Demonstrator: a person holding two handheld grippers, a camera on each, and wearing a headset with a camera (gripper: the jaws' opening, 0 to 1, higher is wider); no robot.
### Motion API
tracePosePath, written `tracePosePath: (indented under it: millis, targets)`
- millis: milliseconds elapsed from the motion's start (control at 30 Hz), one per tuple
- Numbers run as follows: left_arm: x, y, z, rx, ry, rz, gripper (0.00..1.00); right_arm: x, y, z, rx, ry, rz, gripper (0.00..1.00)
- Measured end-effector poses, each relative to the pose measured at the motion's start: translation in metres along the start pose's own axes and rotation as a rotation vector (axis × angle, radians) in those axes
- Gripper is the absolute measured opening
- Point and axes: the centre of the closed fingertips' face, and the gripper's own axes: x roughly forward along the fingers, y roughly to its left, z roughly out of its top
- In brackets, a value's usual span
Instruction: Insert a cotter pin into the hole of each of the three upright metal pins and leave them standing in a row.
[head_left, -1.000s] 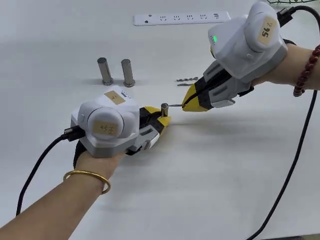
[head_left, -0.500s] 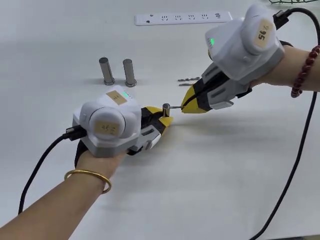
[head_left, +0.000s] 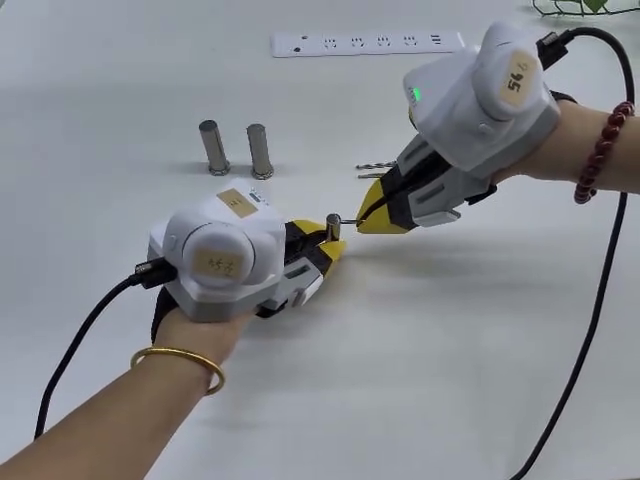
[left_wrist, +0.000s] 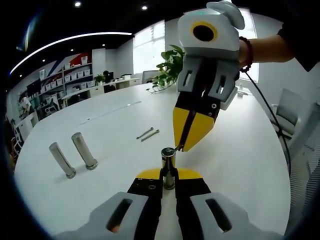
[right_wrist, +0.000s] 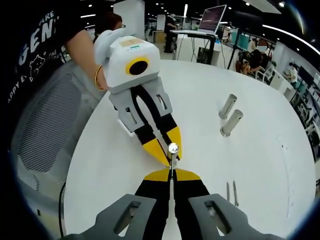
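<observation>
My left gripper (head_left: 328, 243) is shut on a short upright metal pin (head_left: 331, 224), holding it low on its shaft just above the table. In the left gripper view the pin (left_wrist: 168, 159) rises from between the yellow jaw tips (left_wrist: 169, 179). From the right, my right gripper (head_left: 362, 220) is shut on a thin cotter pin (head_left: 348, 220), whose free end touches the pin's top part. In the right gripper view the cotter pin (right_wrist: 171, 167) runs forward to the pin's head (right_wrist: 173, 148). Two more metal pins (head_left: 211, 147) (head_left: 259, 150) stand side by side behind.
Two spare cotter pins (head_left: 374, 168) lie on the white table behind the right gripper. A white power strip (head_left: 368, 43) lies at the far edge. Cables trail from both grippers. A green plant (left_wrist: 167, 65) stands far back on the table.
The right gripper has moved a little left toward the held pin, so less of the cotter pin shows between them. The left gripper has stayed put.
</observation>
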Motion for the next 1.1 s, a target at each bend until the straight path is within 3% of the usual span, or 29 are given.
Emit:
tracePosePath:
  millis: [567, 1100]
  targets:
    - [0.001, -0.001, 0.001, -0.002, 0.000, 0.006, 0.05, 0.005, 0.000, 0.007, -0.008, -0.009, 0.001, 0.00]
    - [0.001, -0.001, 0.001, -0.015, -0.003, 0.021, 0.05, 0.002, -0.003, 0.006, 0.050, -0.010, -0.029, 0.04]
